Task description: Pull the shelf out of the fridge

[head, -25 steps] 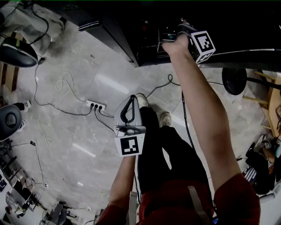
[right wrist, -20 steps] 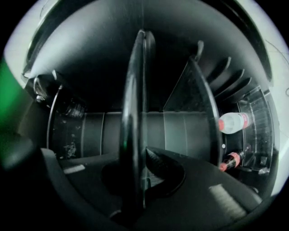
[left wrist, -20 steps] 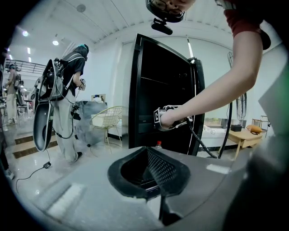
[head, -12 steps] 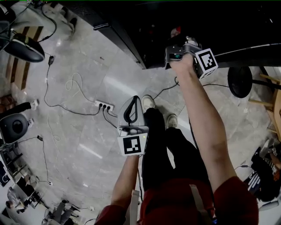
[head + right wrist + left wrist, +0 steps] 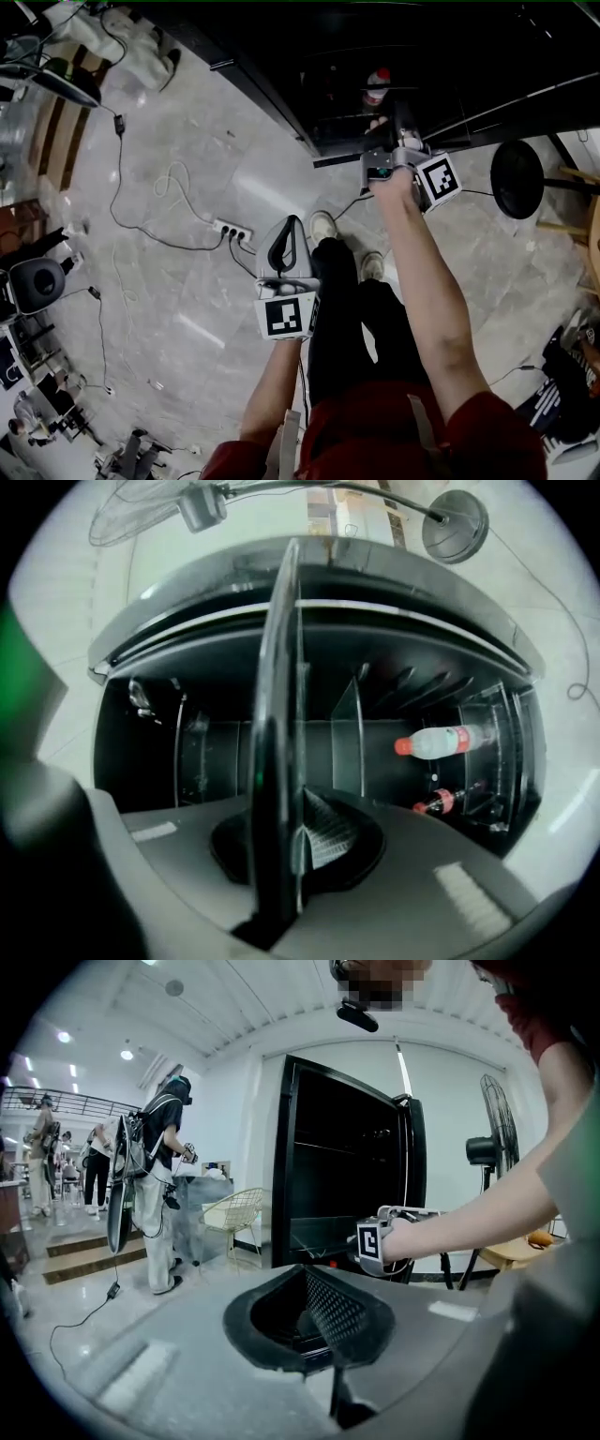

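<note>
- My right gripper is clamped nearly shut on the front edge of the dark flat glass shelf, which sticks partly out of the open black fridge.
- My left gripper hangs closed and empty over the grey marble floor.

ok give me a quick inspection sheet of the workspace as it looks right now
surface: grey tiled floor; no table in view
job's things: black fridge open; glass shelf appears partly drawn out
clutter: clear red-capped bottle and second bottle inside the fridge
grippers: right gripper shut on the shelf's front edge; left gripper shut, empty, low by the person's legs
cables: power strip with cords trailing over the floor
surroundings: standing fan, wire chair, people beyond
</note>
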A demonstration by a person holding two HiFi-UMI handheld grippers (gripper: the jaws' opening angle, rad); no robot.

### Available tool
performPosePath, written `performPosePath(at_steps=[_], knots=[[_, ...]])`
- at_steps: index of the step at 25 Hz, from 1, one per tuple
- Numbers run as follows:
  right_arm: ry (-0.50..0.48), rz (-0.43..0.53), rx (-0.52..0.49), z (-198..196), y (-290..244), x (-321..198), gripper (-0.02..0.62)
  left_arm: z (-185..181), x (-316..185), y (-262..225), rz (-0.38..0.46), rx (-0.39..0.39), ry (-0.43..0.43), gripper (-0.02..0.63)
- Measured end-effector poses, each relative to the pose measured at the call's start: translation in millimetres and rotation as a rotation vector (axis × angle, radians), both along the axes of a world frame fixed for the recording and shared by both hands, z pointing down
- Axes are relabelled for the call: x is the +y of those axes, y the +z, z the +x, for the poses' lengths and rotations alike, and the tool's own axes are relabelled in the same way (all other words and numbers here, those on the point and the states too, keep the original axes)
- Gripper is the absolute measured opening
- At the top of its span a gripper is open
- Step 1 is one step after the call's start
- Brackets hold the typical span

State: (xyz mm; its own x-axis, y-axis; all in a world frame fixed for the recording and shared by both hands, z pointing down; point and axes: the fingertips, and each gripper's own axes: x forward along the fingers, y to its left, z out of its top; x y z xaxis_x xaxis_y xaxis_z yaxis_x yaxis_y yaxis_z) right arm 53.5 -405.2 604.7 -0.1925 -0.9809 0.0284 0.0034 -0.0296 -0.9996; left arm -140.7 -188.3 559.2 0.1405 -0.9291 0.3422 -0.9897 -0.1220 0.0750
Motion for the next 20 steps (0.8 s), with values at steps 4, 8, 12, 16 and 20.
performPosePath(at_steps=[4, 8, 12, 16, 20], knots=[[-0.001, -0.027, 0.003, 7, -4, 31, 0.008, 4, 11, -11, 0.01, -0.008, -0.01, -0.002], [-0.02, -0.035, 0.003, 15, -7, 63, 0.008, 9, 27, -23, 0.017, 0.015, -0.038, -0.002], [-0.056, -0.05, -0.004, 24, -12, 96, 0.008, 13, 44, -34, 0.036, 0.021, -0.072, -0.002], [-0.094, -0.068, 0.008, 32, -17, 128, 0.008, 17, 60, -46, 0.044, 0.016, -0.105, -0.002], [-0.151, -0.09, 0.02, 35, -29, 166, 0.008, 18, 86, -61, 0.049, 0.005, -0.149, -0.002]])
